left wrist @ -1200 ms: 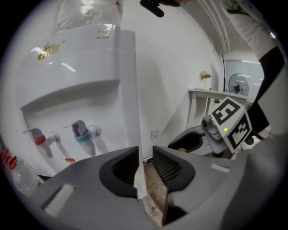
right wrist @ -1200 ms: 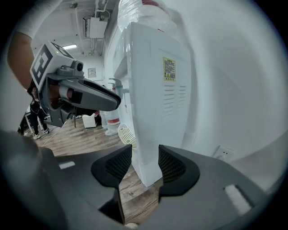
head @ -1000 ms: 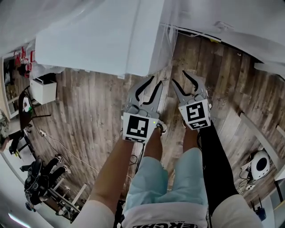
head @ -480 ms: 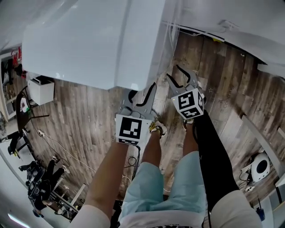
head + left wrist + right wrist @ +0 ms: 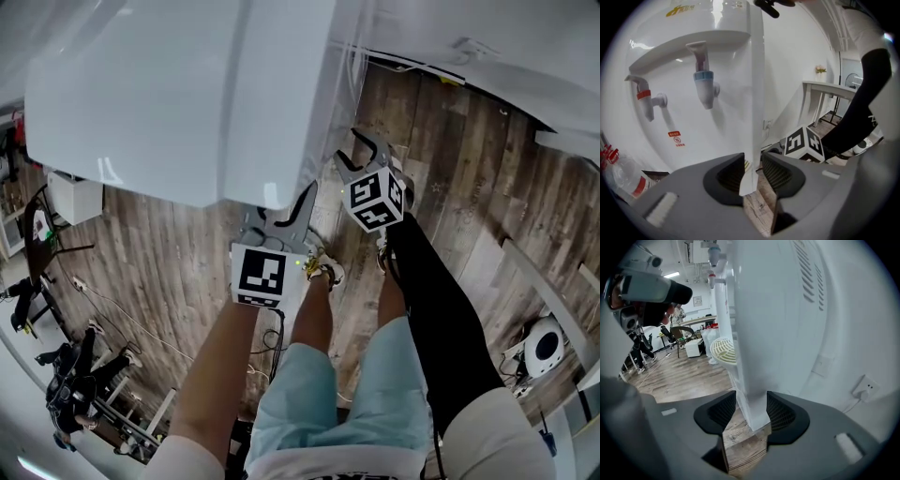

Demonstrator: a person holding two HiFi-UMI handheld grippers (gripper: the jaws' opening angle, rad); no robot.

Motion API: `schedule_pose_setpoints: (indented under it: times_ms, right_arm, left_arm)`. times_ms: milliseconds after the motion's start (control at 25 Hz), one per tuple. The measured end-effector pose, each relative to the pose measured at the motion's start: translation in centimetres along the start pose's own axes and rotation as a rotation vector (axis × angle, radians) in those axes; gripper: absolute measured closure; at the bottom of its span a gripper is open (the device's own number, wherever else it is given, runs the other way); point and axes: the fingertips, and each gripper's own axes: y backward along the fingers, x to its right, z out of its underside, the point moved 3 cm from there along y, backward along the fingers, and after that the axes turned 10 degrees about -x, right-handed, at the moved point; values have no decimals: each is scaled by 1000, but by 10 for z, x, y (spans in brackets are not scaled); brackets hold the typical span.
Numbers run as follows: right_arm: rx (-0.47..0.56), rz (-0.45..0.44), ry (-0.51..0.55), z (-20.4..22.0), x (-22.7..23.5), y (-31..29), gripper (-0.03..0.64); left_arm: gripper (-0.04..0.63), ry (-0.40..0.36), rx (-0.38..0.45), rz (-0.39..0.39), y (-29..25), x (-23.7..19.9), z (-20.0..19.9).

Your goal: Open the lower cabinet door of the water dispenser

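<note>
The white water dispenser [image 5: 187, 94] fills the upper left of the head view, seen from above. Its front, with a red tap [image 5: 644, 98] and a blue tap [image 5: 704, 84], shows in the left gripper view. My left gripper [image 5: 753, 171] stands open, its jaws having just opened wider, with the dispenser's front right corner edge [image 5: 754, 117] running down between them. My right gripper [image 5: 751, 411] is open too and has widened slightly; the cabinet's lower corner [image 5: 754, 416] lies between its pads beside the vented side [image 5: 806, 268]. The gripper bodies hide the lower door.
The person's legs in pale shorts [image 5: 356, 394] stand on the wood floor [image 5: 469, 187]. A small white cabinet [image 5: 75, 197] and cables lie left, a fan [image 5: 544, 347] right. A round drip grille [image 5: 724, 350], a wall socket [image 5: 864, 386] and a white table [image 5: 825, 86] are near.
Both grippers have gone down and in toward the dispenser, the right one further. The left jaws have spread. The dispenser's top now looms larger and covers the left gripper's tips.
</note>
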Motion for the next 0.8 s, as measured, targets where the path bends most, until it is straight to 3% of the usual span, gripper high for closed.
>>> schedule_pose_setpoints:
  times_ms: [720, 800]
  right_arm:
    - [-29, -44, -65, 2, 9, -21, 432]
    - [-30, -47, -60, 3, 9, -21, 432]
  left_arm:
    - [420, 21, 17, -33, -5, -18, 1]
    - [509, 3, 21, -54, -3, -20, -1]
